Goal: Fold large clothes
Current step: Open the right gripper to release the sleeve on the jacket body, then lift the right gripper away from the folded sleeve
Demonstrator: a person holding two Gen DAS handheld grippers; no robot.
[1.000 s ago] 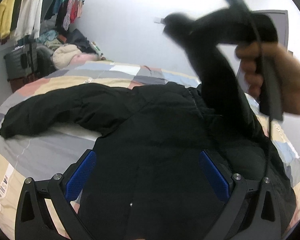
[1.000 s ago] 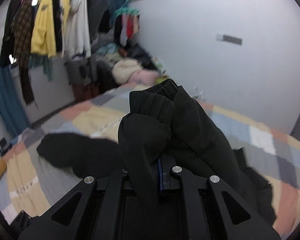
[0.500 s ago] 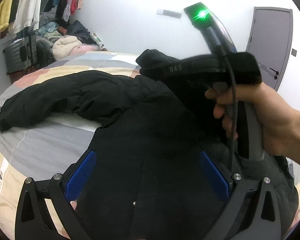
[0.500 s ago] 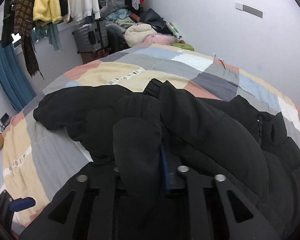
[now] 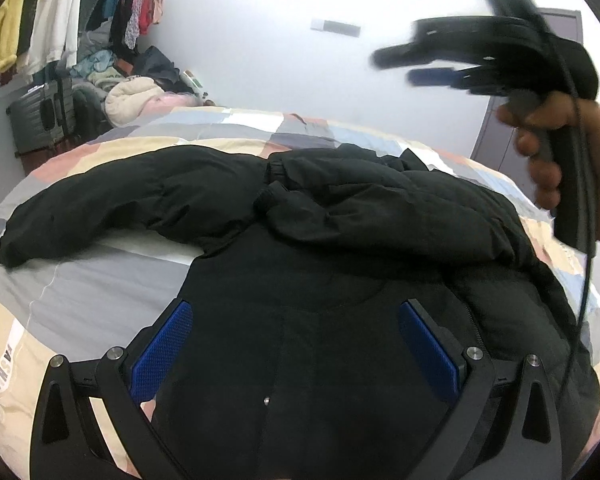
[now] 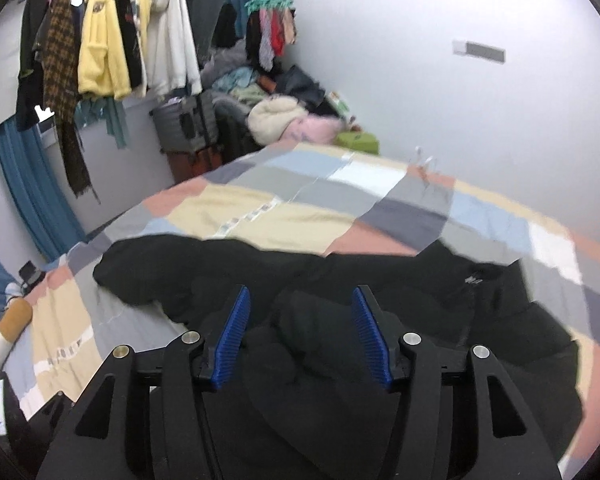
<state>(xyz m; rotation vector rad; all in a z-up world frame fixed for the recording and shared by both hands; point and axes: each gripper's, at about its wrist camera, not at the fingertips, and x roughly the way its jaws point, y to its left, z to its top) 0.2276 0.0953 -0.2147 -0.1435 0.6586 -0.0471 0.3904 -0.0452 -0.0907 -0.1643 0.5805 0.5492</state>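
Right sleeve (image 5: 384,200) now dropped across jacket (image 5: 320,360); right gripper (image 6: 298,332) fingers just opened, empty. Left sleeve (image 5: 112,204) stretches leftward, nearer left gripper (image 5: 296,344), fingers spread.

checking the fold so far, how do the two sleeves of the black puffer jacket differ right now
The jacket's left-hand sleeve in the left wrist view lies stretched out onto the patchwork bedspread, cuff past the body. The right-hand sleeve is folded across the jacket's chest, cuff near the middle. Both are black, puffy and free of any claw.
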